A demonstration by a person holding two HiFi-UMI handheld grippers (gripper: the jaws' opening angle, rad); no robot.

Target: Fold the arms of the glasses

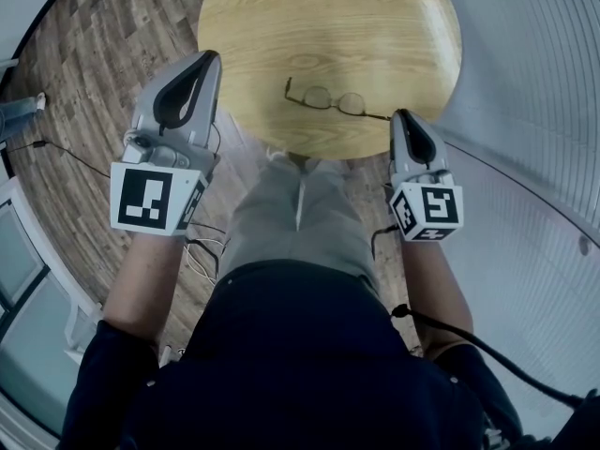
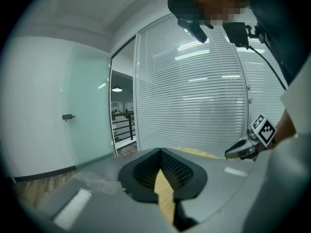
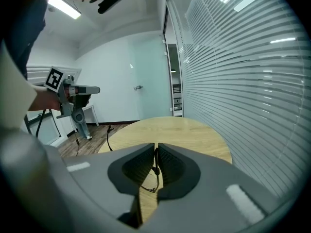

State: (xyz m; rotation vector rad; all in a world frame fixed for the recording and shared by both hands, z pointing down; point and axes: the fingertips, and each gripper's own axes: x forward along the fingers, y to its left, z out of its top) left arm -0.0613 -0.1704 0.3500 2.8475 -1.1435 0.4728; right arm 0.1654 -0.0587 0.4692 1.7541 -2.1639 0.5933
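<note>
First, from the head view: the glasses (image 1: 328,99) are seen lying open on the round wooden table (image 1: 281,26), close to its near edge. Their front runs left to right across the person. One temple (image 1: 373,114) stretches out to the right, and its end meets the tip of the right gripper (image 1: 405,116). The left gripper (image 1: 211,60) is held off the table's left edge, well apart from the frame, so the right one is clearly the nearer.

Next, in the left gripper view, the left gripper (image 2: 160,152) is shown with its jaws brought together at the tips. Nothing is held; only a strip of tabletop (image 2: 165,194) is seen through the gap below. The right gripper (image 2: 229,154) is visible off to the side, before the blinds (image 2: 194,96).

Lastly, in the right gripper view, the right gripper (image 3: 156,147) is shown with its jaws drawn almost together. The thin dark temple (image 3: 155,171) is caught in the narrow slit between them. The temple's long axis is judged to run roughly in line with the jaws, towards the frame beyond. A fold would therefore call for the held end to be swung sideways towards the lenses. The frame is judged likely to slide unless it is steadied by the left gripper (image 3: 96,89).
</note>
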